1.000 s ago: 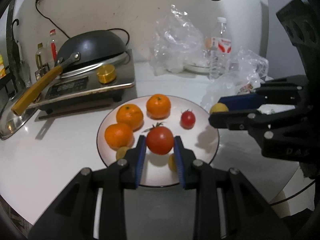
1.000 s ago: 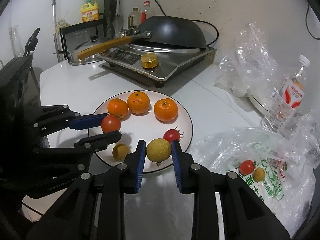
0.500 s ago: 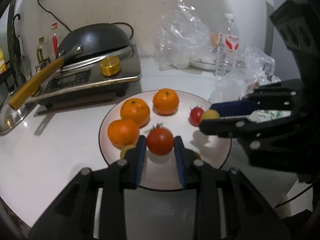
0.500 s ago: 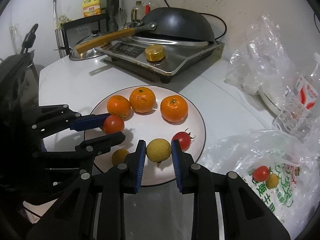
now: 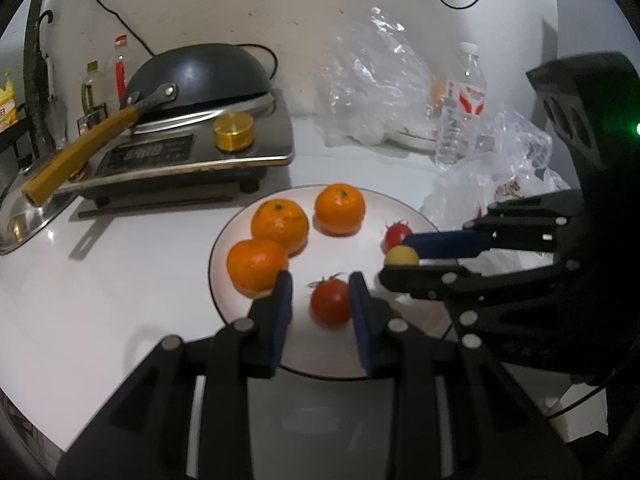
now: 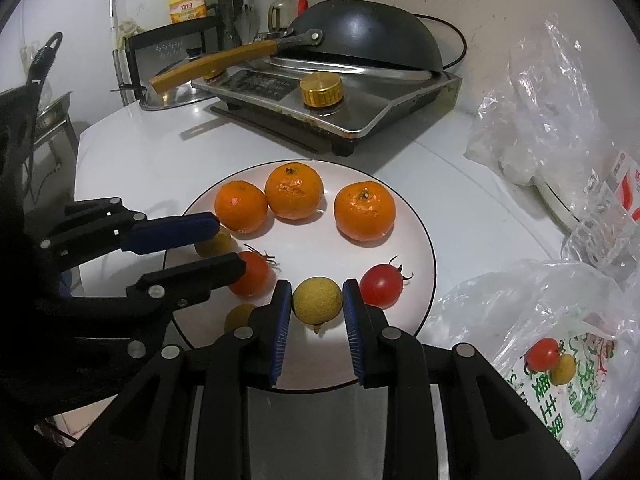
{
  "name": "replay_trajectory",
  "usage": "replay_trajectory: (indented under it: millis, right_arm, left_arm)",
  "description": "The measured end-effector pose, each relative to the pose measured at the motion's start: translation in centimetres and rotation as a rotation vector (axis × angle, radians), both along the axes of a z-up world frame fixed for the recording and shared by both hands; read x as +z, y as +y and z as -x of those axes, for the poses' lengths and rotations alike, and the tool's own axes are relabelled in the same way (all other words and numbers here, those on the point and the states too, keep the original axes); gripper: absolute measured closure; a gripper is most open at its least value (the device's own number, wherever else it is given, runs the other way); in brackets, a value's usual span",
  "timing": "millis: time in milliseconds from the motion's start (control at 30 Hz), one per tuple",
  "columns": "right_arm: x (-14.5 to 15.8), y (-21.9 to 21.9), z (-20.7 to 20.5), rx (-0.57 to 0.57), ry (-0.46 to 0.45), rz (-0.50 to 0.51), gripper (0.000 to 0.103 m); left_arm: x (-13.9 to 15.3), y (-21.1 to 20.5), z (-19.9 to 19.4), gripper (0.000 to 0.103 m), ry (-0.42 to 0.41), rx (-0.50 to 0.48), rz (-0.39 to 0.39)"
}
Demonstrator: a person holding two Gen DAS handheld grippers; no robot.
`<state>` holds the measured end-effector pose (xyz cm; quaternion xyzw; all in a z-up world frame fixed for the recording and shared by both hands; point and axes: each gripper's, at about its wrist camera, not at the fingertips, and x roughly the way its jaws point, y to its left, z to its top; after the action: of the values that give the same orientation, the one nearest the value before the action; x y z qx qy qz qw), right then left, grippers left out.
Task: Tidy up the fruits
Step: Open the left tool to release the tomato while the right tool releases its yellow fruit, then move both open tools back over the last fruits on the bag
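Note:
A white plate holds three oranges, two red tomatoes and some small yellow fruits. My left gripper hovers low over the plate's near side. One tomato rests on the plate between its fingers, with a gap beside the left pad. My right gripper is shut on a round yellow fruit, just above the plate's rim. The second tomato lies right beside it.
A steel stove with an upturned black wok stands behind the plate. A printed plastic bag to the right holds another tomato and a yellow fruit. A water bottle and clear bags stand at the back right.
The right gripper carried the yellow fruit in over the plate, up to the second tomato. The tomato in the left gripper now sits lower, on the plate, with a gap at one pad.

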<state>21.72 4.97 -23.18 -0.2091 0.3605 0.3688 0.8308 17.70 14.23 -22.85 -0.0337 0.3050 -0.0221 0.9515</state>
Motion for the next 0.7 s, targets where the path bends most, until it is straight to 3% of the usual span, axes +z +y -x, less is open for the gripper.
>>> replay_trajectory:
  millis: [267, 400, 700]
  right_arm:
    - [0.6, -0.4, 0.8, -0.007, -0.009, -0.008, 0.075]
    - [1.0, -1.1, 1.0, -0.017, -0.011, -0.015, 0.075]
    - [2.2, -2.1, 2.1, -0.022, -0.036, -0.032, 0.066]
  left_arm:
    - [0.6, 0.4, 0.8, 0.067, -0.014, 0.030, 0.023]
    - [0.9, 0.1, 1.5, 0.055, -0.021, 0.039, 0.022]
    - [2.0, 0.1, 2.8, 0.054, -0.041, 0.068, 0.031]
